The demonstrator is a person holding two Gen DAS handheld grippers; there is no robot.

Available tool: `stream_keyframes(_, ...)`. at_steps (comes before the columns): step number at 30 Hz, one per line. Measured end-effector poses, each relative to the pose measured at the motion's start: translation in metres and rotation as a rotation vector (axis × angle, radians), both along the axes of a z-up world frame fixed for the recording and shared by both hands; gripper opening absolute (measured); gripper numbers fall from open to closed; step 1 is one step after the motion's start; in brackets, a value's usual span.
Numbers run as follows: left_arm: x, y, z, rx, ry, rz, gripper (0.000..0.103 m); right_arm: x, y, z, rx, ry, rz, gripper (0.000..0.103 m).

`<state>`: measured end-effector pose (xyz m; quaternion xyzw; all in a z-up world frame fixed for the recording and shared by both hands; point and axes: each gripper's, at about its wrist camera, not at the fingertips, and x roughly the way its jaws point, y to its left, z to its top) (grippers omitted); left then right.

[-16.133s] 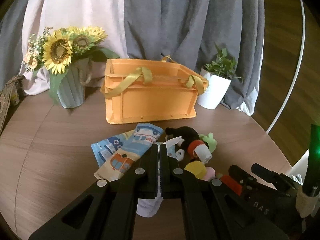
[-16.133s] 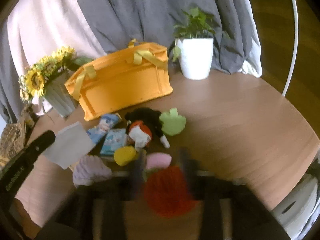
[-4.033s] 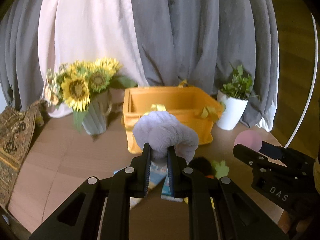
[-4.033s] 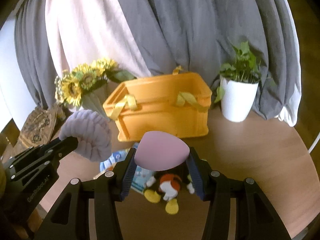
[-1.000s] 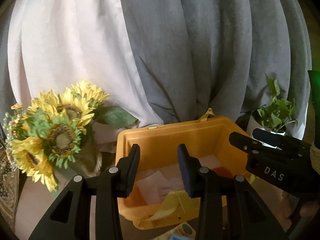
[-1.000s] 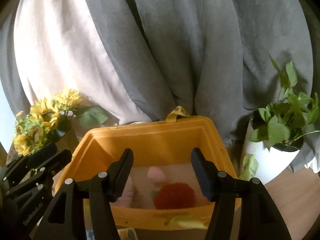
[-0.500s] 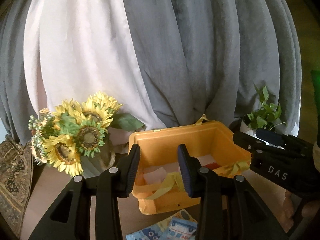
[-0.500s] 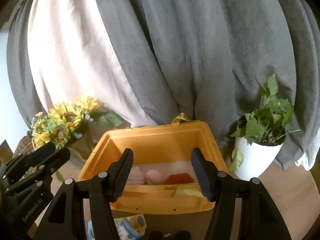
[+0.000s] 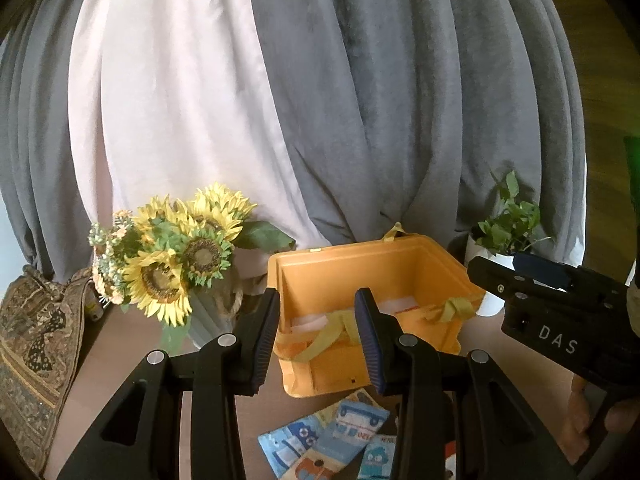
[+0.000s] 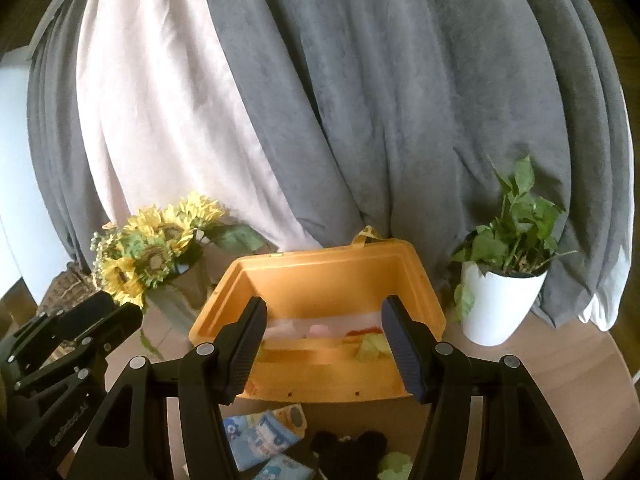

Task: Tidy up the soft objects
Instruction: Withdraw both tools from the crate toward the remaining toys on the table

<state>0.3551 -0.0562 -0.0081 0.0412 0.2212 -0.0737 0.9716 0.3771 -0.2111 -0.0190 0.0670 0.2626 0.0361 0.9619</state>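
Done: some soft items already in the bin, straight ahead of both grippers. Right view shows a pale cloth, a pink lump and sth red low inside, w/ a yellow-green strap draped at the near rim.
Left to do: printed cloths on the table, below/just past the left gripper's tips, near side of the bin; a black plush and a green bit under the right gripper. Judged roughly midway; the count of what's left can't be told, bottom edges cut off.
Left gripper: jaws partly apart, nothing between the pads; bin seen through the gap.
Right gripper: jaws partly apart, wider than the left, empty too; sits to the right of the left one, side by side.
Next (guess): both would drop toward the table items and pick again.
Around: sunflowers in a vase, ahead-left of the left gripper, close to the bin's left wall. Potted plant, ahead-right of the right gripper, near the bin's right side. Patterned fabric far left. Curtains behind all.
In the way: straps hang over the bin mouth and could snag a drop; vase and pot flank the bin, so wide swings risk a knock. Path down to the cloths looks open.
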Motion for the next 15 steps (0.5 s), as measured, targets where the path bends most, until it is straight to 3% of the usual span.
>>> stream_keyframes(15,-0.057,0.016,-0.016,0.006,0.046,-0.017,0.038,-0.061,0.011,-0.007,-0.003,0.007,-0.036,0.061)
